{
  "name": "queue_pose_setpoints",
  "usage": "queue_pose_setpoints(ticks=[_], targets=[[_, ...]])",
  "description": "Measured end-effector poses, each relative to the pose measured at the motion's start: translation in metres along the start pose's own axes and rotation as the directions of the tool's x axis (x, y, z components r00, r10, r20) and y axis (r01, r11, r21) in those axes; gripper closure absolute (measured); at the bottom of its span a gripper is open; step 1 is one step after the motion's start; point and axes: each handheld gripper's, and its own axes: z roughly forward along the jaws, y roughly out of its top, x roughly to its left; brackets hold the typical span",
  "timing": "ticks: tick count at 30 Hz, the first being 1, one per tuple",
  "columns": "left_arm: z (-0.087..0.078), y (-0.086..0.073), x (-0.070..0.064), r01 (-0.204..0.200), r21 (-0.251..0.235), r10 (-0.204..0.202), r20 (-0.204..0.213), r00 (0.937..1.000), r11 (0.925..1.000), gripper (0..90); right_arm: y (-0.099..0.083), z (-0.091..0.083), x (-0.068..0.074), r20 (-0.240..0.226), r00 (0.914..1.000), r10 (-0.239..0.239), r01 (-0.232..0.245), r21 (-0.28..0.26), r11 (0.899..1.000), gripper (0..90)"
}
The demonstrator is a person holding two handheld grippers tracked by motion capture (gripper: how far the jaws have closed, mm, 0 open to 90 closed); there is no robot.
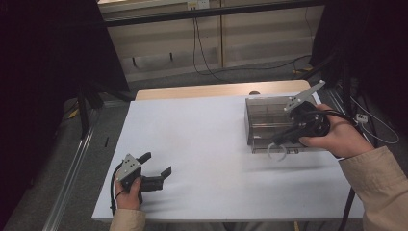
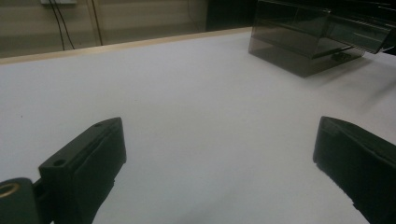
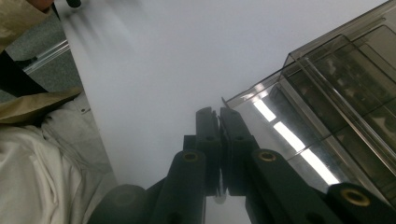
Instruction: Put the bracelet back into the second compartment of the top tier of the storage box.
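A smoky clear plastic drawer box [image 1: 262, 113] stands at the right of the white table [image 1: 202, 149]; it also appears in the left gripper view [image 2: 303, 39] and the right gripper view [image 3: 345, 88]. My right gripper [image 1: 280, 140] is at the box's front edge, its jaws pressed together [image 3: 217, 114] on a thin clear curved pull [image 1: 276, 151] at the drawer front. My left gripper [image 1: 155, 164] rests low at the table's front left, far from the box. Its jaws stand wide open [image 2: 219, 126] over bare table with nothing between them.
A strip of wooden tabletop [image 1: 211, 90] runs behind the white sheet. Cables [image 1: 202, 53] trail on the floor beyond it. Dark stands [image 1: 86, 103] and black curtains flank the table. A metal rail [image 1: 72, 168] runs along the floor at left.
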Motion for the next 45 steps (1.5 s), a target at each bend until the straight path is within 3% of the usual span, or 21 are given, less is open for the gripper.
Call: queue_pose_setpoints(ticks=[45], targets=[[-0.001, 0.000, 0.000, -0.001, 0.002, 0.001, -0.001, 1.0000, 1.0000, 2.7, 0.012, -0.018, -0.025, 0.075, 0.9970, 0.019, -0.019, -0.003, 1.000, 88.1]])
